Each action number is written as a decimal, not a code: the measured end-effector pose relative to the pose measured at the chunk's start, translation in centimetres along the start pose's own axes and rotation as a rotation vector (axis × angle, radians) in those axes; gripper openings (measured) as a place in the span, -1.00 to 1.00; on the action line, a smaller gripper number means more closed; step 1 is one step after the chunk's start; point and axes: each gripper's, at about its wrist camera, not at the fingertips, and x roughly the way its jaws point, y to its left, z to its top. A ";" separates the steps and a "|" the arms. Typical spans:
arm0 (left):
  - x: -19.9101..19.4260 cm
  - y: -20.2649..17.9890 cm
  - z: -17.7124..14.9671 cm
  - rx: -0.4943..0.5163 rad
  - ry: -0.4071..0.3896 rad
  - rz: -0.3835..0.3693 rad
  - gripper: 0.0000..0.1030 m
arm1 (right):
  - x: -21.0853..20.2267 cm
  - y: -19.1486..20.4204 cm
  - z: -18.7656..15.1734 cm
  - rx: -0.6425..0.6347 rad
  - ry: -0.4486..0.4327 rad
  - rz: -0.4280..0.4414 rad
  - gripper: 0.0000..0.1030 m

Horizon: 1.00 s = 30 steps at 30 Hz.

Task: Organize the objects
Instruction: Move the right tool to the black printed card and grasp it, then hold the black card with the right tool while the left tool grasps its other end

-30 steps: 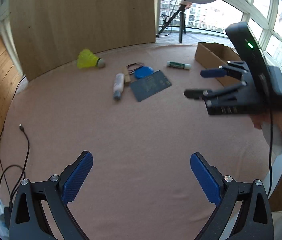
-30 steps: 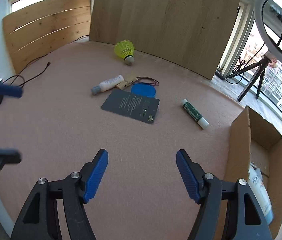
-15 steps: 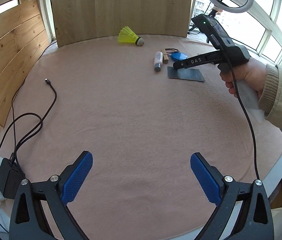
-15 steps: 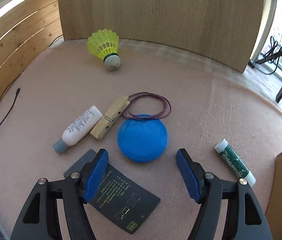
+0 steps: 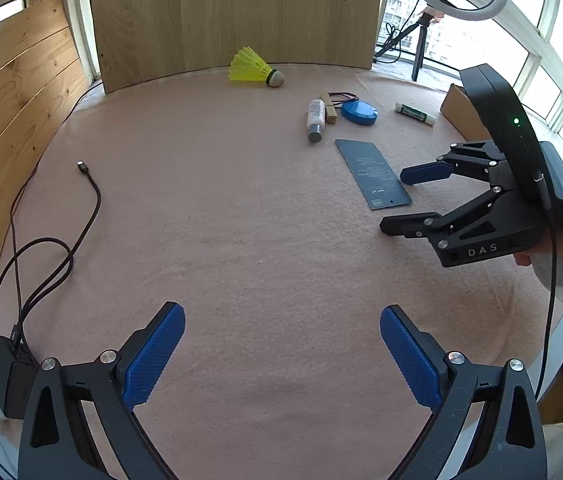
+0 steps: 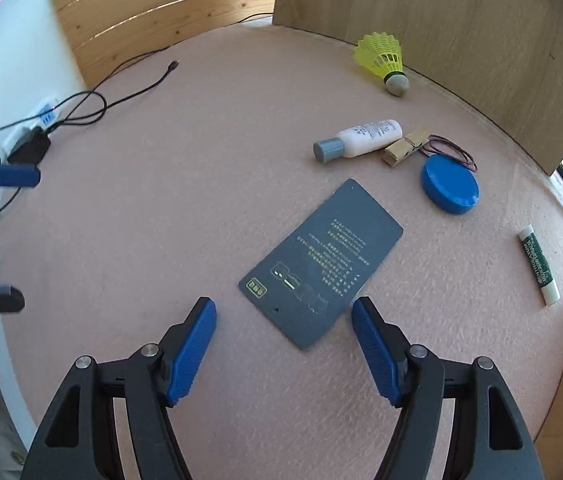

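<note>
The right tool (image 6: pixel 283 344) was held with its jaws wide and empty just above the near end of the dark grey card (image 6: pixel 321 264), which lay flat on the pink desk (image 6: pixel 161 240). Beyond the card were seen a white bottle (image 6: pixel 361 138), a clothespin (image 6: pixel 405 147), a blue lid (image 6: pixel 449 190), a yellow shuttlecock (image 6: pixel 383 60) and a green tube (image 6: pixel 537 266). The left tool (image 5: pixel 281 354) was likewise spread wide and empty over bare desk, well apart from a black cable (image 5: pixel 89 184).

Yellow shuttlecock (image 6: pixel 381 56), blue lid (image 6: pixel 449 190)
</note>
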 end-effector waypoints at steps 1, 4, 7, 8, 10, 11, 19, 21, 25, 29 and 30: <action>0.0 0.1 0.0 -0.001 -0.001 0.005 0.94 | -0.1 -0.2 0.1 0.019 0.001 -0.007 0.29; -0.1 0.6 0.0 -0.016 -0.004 0.014 0.94 | 0.2 -1.0 0.6 0.139 -0.022 0.006 0.34; -0.1 1.0 -0.2 -0.031 -0.003 0.019 0.94 | 0.7 -0.4 1.6 0.182 -0.009 -0.024 0.43; -0.2 1.0 -0.2 -0.033 -0.004 0.020 0.94 | 1.1 -0.3 2.1 0.180 0.000 -0.043 0.43; -0.3 1.1 -0.3 -0.035 -0.006 0.023 0.94 | 1.3 0.3 2.4 0.143 0.006 -0.088 0.32; -0.4 1.2 -0.4 -0.039 -0.007 0.024 0.94 | 1.2 0.4 2.4 0.138 0.002 -0.082 0.25; -0.9 1.5 -0.5 0.023 -0.073 -0.056 0.94 | -0.1 1.5 0.6 -0.089 0.012 0.100 -0.07; -0.8 0.9 -0.8 0.104 -0.107 -0.109 0.94 | -0.8 3.4 -0.9 -0.250 0.031 0.170 -0.07; 0.2 -1.9 -1.8 0.347 -0.111 -0.216 0.93 | -2.6 7.1 -4.7 -0.544 0.061 0.285 -0.07; 1.3 -5.5 -3.4 0.608 -0.084 -0.345 0.78 | -4.1 9.0 -7.4 -0.705 0.082 0.398 -0.07; 1.7 -6.3 -3.7 0.646 -0.063 -0.380 0.73 | -4.2 9.1 -7.9 -0.735 0.086 0.411 -0.07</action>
